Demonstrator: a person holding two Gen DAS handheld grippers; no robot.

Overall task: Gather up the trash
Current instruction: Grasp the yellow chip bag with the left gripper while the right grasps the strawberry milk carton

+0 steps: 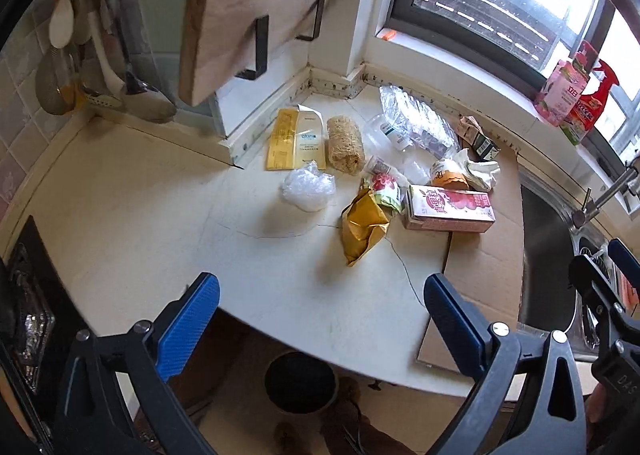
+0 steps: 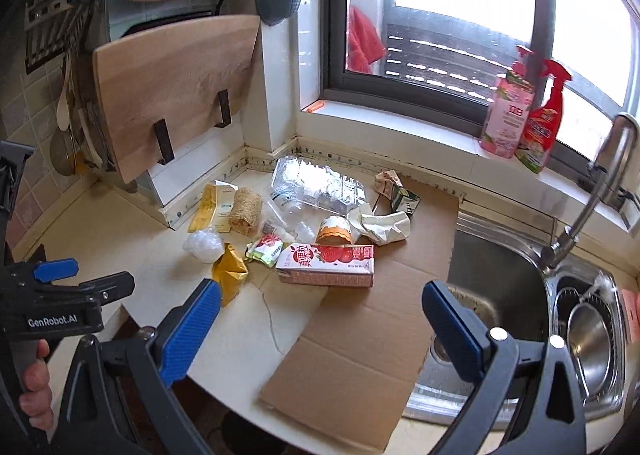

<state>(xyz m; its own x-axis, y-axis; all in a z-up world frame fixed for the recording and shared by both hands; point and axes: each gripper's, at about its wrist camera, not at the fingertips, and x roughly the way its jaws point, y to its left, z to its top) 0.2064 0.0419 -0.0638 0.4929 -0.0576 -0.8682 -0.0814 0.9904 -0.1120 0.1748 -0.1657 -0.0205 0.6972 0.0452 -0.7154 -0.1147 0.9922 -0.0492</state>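
Observation:
Trash lies in a heap on the white counter [image 1: 160, 215]: a pink juice carton [image 1: 450, 209] [image 2: 326, 265], a crumpled gold bag [image 1: 362, 231] [image 2: 229, 273], a clear plastic wad [image 1: 308, 187] [image 2: 203, 245], a crushed clear bottle [image 1: 416, 123] [image 2: 316, 187], a paper cup [image 1: 448, 173] [image 2: 334, 231] and crumpled white paper [image 1: 482, 171] [image 2: 380, 225]. My left gripper [image 1: 320, 287] hangs open over the counter's front edge, short of the gold bag. My right gripper [image 2: 322, 295] is open too, above the cardboard sheet [image 2: 360, 355], just short of the carton. Neither holds anything.
A dark bin [image 1: 300, 381] stands on the floor below the counter edge. The steel sink [image 2: 500, 275] and faucet [image 2: 600, 191] lie to the right, and spray bottles [image 2: 520, 115] stand on the sill. A cutting board [image 2: 176, 91] hangs at the back left. The stove [image 1: 28, 315] sits far left.

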